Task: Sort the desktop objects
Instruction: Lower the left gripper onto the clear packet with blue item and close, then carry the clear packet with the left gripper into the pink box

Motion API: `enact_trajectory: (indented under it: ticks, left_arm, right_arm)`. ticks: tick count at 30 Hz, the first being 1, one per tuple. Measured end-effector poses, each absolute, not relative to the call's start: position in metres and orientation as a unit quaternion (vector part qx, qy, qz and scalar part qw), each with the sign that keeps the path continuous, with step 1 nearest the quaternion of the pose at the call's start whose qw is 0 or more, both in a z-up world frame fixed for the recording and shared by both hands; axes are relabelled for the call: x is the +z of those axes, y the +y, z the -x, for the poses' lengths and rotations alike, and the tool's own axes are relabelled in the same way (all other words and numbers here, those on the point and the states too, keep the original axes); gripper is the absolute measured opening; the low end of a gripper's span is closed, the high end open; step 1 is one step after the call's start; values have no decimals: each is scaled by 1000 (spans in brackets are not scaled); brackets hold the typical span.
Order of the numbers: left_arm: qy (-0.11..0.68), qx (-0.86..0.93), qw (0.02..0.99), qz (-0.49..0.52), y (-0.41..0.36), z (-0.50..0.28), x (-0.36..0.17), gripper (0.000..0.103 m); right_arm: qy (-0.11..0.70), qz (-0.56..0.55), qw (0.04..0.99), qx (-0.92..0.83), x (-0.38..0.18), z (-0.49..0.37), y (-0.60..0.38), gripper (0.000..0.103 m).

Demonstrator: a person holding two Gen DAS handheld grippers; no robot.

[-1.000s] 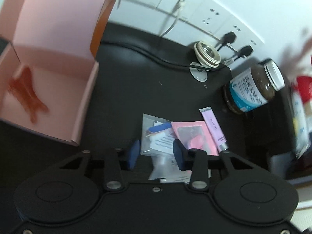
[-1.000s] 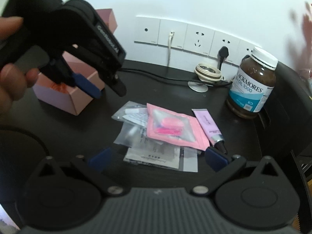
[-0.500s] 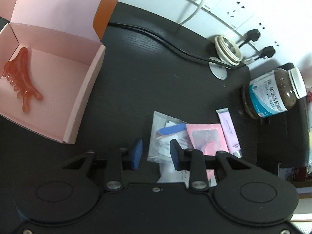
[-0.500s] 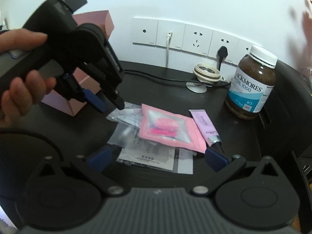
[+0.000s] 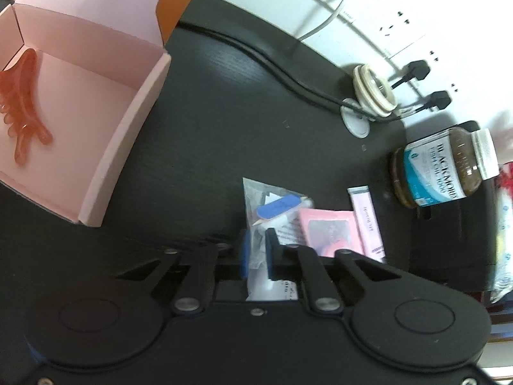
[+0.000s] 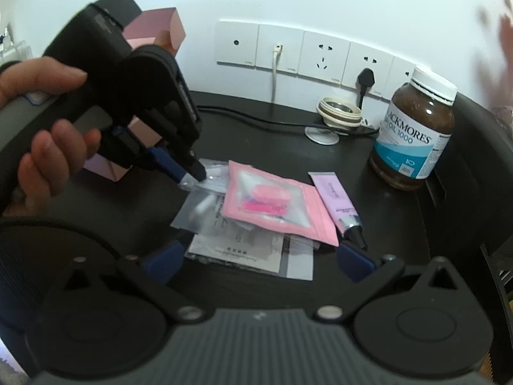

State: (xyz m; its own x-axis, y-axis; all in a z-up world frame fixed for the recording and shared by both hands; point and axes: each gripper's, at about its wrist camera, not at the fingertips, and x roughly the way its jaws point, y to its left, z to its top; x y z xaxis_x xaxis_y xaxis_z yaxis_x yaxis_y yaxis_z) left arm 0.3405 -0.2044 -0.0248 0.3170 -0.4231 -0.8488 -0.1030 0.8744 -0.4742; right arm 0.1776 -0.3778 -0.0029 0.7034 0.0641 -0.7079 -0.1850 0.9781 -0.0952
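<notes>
my left gripper [image 5: 256, 250] is pinched on the clear plastic packet [image 5: 272, 205] beside the pink pouch [image 6: 272, 202], while my right gripper [image 6: 259, 261] gapes wide, holding nothing.

Lighting: even, soft indoor light; white wall [image 6: 320, 6] bright and slightly washed out at the top of both views. Dark desk [image 5: 243, 122] absorbs light, carrying only faint sheen and weak shadows. Glare: pale highlights on the clear plastic bag [image 6: 205, 205] and brown bottle [image 6: 416, 134]. Blur: smeared reddish shape at the right wrist view's upper right edge; left gripper [image 5: 256, 250] pads soft with motion. Distortion: strong fisheye curvature, wall sockets [image 6: 301, 51] bowed, dark vignetted corners. Centre of each view reasonably sharp; bottle label legible.
</notes>
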Motion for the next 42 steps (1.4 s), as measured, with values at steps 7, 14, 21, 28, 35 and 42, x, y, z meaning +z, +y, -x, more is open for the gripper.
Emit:
enact_trajectory:
  ticks: [7, 14, 21, 28, 35, 42]
  left_arm:
    - [550, -112, 792, 239, -195, -338, -2, 1]
    - [533, -126, 808, 216, -184, -331, 21, 1]
    - [519, -127, 821, 201, -165, -320, 35, 1]
    - [501, -131, 830, 208, -123, -307, 54, 1]
    - [481, -110, 840, 228, -56, -310, 61, 1]
    - [482, -66, 847, 213, -10, -318, 51, 1]
  right_arm:
    - [381, 66, 920, 62, 0, -182, -379, 102]
    - [377, 66, 922, 63, 7, -184, -371, 102]
    - [375, 64, 922, 64, 11, -187, -355, 102]
    - [380, 60, 921, 55, 13, -191, -332, 102]
    - [388, 17, 920, 53, 15, -198, -313, 102]
    - [390, 21, 918, 65, 16, -199, -291, 102]
